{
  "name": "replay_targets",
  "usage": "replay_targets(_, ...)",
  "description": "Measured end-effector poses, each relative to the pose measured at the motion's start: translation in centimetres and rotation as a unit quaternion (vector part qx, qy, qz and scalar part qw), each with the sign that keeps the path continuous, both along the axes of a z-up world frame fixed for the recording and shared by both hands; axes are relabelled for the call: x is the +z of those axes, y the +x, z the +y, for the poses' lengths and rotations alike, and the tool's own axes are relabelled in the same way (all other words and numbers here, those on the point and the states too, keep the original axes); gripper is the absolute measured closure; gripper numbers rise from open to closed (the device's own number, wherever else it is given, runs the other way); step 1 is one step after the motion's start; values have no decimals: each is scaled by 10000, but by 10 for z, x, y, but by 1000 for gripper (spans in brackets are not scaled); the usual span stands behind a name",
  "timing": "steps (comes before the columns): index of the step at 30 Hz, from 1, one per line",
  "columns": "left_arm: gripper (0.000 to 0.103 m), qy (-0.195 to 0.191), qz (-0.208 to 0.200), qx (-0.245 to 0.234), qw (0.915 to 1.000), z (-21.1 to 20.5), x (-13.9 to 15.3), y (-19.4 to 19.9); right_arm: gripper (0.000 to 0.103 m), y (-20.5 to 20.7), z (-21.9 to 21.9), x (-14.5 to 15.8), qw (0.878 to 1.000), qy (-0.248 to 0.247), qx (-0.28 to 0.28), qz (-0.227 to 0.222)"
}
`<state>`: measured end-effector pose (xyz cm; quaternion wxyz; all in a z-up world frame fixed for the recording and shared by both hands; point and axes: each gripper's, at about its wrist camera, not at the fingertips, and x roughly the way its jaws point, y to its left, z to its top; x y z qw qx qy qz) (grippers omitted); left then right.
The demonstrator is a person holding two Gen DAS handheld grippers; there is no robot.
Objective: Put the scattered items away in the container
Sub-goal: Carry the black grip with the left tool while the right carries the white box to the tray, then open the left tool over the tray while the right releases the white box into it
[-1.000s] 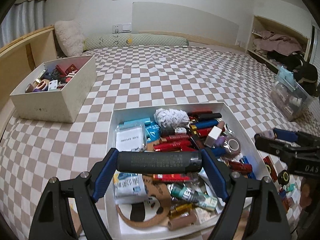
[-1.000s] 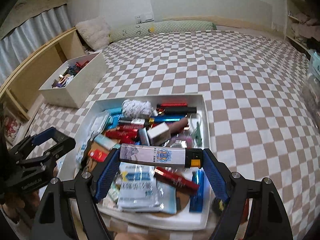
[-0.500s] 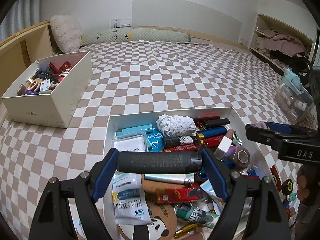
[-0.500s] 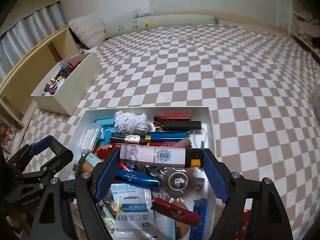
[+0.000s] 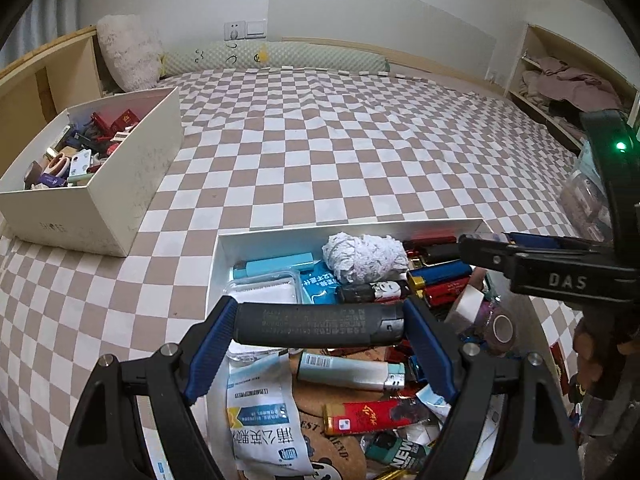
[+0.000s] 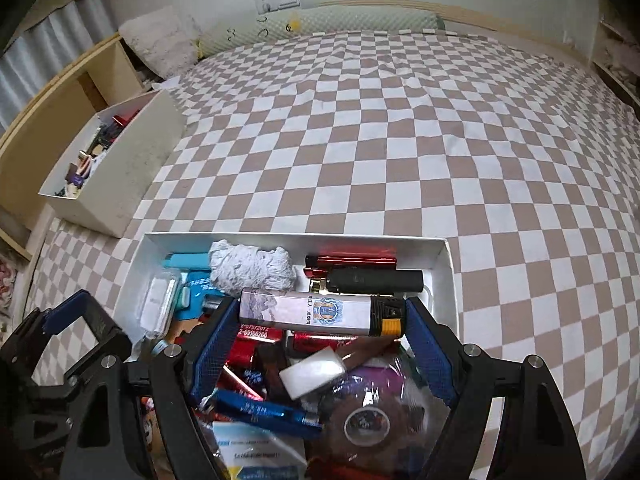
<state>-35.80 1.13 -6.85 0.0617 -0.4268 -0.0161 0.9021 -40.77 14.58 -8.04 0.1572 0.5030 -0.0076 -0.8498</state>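
**A:** Your left gripper (image 5: 320,326) is clamped end to end on a black lighter (image 5: 318,326), which lies crosswise between the blue pads above the white tray (image 5: 280,238). That tray sits near you on the checked bedspread (image 5: 340,152), already heaped with lighters, packets and a crumpled tissue (image 5: 362,256).

**B:** And further right?

**A:** Your right gripper (image 6: 320,316) is closed the same way on a pale printed lighter (image 6: 316,314) with an orange button, over the far right part of the same tray. The other container, a deeper white box (image 5: 96,200), stands well apart at the far left and holds its own jumble.

**B:** What could go wrong from here?

**A:** Three things, as I judge it. You hold each lighter only by its two ends, so a slight twist of the wrist could pivot it out of the pads before you mean to let go. Next, the pile is high and uneven; a lighter dropped onto the tissue or the tape roll (image 6: 366,420) could roll and slide over the low rim onto the bedspread. Lower it before you open. Last, your two grippers are close together over one tray. In the left view the right one reaches across just beside the pile, so opening both at once risks them knocking together or one sweeping items out.
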Motion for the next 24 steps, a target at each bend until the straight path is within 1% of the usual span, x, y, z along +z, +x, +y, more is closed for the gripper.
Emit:
replay_targets(7, 20, 6, -120, 17, 9999, -2, -5, -8, 21, -17, 1, -20, 9993, -83, -74, -369)
replay_targets(11, 20, -11, -157, 21, 9999, -3, -8, -9, 21, -21, -2, -29, 9988, -6, -90, -485)
replay_targets(15, 20, -51, -210, 4, 9998, -3, -11, -11, 21, -21, -6, -32, 9985, 92, -27, -540)
replay_targets(20, 20, -46, -259, 4, 9997, 0, -12, -13, 20, -21, -5, -31, 9987, -34, -58, -498)
replay_targets(22, 20, -34, -286, -6, 9996, 2, -12, -15, 12, -20, -4, -30, 9987, -86, -102, -495)
replay_targets(24, 20, -41, -315, -31, 9995, 5, -11, -17, 12, -19, -2, -28, 9985, -168, -140, -495)
